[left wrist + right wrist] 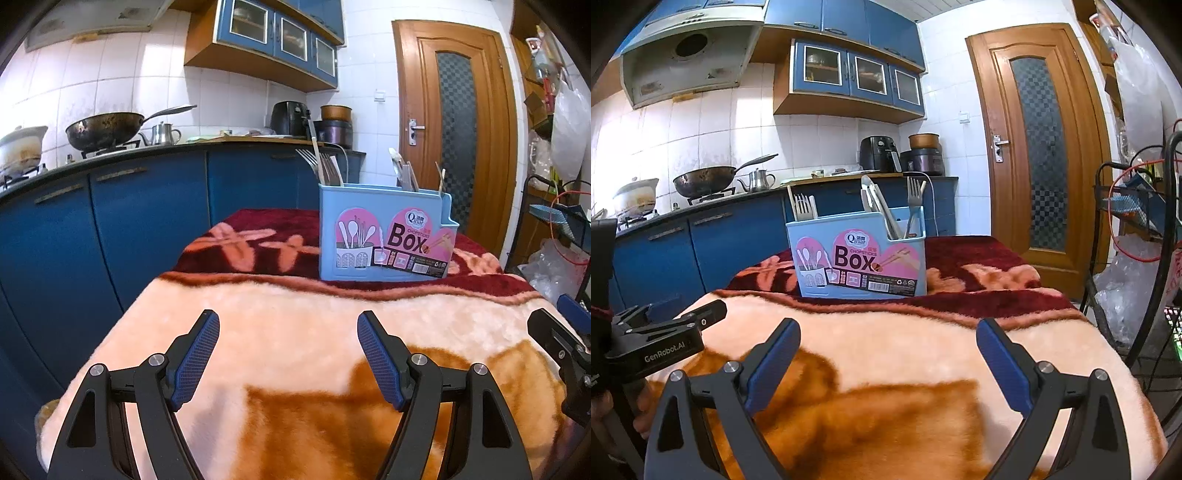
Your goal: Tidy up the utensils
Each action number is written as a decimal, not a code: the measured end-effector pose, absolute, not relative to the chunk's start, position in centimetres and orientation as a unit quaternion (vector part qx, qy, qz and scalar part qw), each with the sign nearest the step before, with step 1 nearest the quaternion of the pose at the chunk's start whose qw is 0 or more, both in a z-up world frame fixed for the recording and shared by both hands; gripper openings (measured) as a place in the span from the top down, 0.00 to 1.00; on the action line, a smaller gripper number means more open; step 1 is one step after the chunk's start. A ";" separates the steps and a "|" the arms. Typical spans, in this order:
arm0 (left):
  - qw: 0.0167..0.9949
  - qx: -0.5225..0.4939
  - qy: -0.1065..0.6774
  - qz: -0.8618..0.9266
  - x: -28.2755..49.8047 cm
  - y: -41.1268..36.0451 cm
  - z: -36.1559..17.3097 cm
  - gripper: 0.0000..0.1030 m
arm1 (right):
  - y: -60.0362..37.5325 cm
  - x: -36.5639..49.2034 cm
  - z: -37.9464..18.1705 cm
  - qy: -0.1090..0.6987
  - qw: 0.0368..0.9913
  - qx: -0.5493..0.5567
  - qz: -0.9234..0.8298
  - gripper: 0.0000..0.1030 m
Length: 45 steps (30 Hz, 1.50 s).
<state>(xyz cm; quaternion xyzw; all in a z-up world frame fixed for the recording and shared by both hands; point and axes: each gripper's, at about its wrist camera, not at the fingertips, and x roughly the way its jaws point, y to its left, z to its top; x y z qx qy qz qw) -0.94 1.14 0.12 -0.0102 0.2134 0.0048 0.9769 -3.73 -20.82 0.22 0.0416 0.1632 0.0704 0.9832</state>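
Utensils (886, 206) stand upright in the blue box (384, 236) at the far end of the blanket-covered tabletop (295, 332). Left gripper (288, 362) and right gripper (888, 369) hover near, fingers wide apart, holding nothing. Judged light, stiff, slippery; grip handles mid-shaft.

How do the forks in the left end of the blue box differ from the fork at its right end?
In the right wrist view, the left forks form a cluster beside pale flat handles; the right fork is the only fork in its slot. The left forks stand nearly upright and show little above the rim; the right fork leans and shows much of its handle. All point tines up inside the blue box.
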 end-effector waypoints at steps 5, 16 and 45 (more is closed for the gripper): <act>0.976 -0.017 0.216 0.004 -0.8 1.3 0.1 0.24 | -21.0 -3.8 0.2 0.167 0.982 0.049 0.073 0.05; 0.975 -0.028 0.219 0.000 -0.7 1.5 0.0 0.24 | -21.0 -3.8 0.2 0.168 0.982 0.046 0.073 0.05; 0.975 -0.022 0.222 -0.003 -0.7 1.4 -0.1 0.24 | -20.9 -3.6 0.1 0.175 0.981 0.047 0.072 0.05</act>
